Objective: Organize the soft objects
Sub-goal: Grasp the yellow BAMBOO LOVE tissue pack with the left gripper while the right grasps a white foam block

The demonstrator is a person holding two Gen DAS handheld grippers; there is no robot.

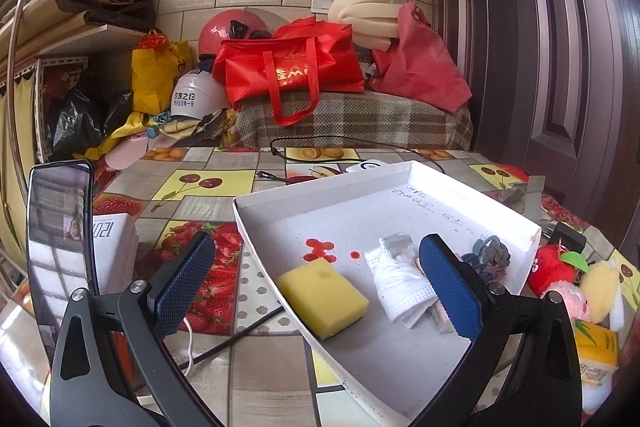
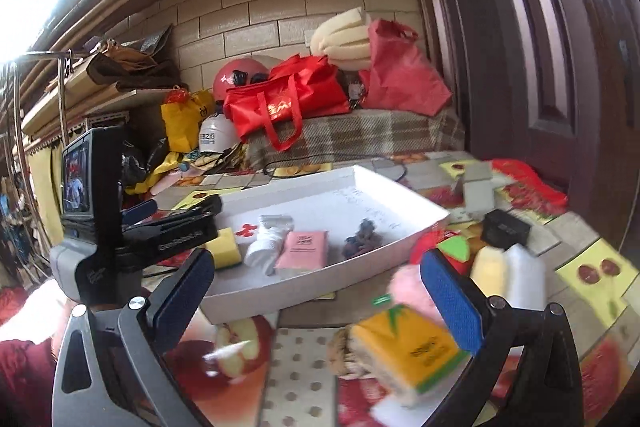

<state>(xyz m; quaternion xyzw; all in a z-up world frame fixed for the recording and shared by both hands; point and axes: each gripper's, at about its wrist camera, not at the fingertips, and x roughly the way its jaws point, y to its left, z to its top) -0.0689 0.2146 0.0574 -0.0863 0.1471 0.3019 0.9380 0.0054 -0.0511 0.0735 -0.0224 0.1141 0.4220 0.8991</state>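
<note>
A white box tray [image 1: 280, 195] lies on the table. In it are a yellow sponge [image 1: 322, 293], a white folded cloth [image 1: 400, 281], a pink tissue pack [image 2: 303, 250] and a grey-blue scrunchie bundle [image 1: 488, 253]. My left gripper [image 1: 316, 281] is open and empty, hovering over the tray's near left corner. My right gripper [image 2: 316, 301] is open and empty above a yellow-green tissue pack [image 2: 408, 349] outside the tray. A pink plush [image 2: 408, 289], a red plush [image 1: 554, 269] and a yellow-white soft toy [image 2: 506, 273] lie right of the tray [image 2: 280, 291].
A phone on a stand [image 1: 60, 227] and a white booklet [image 1: 116, 243] stand at the table's left. A black cable [image 1: 320, 143] runs behind the tray. A black box [image 2: 506, 229] lies at the right. Bags and helmets are piled beyond the table.
</note>
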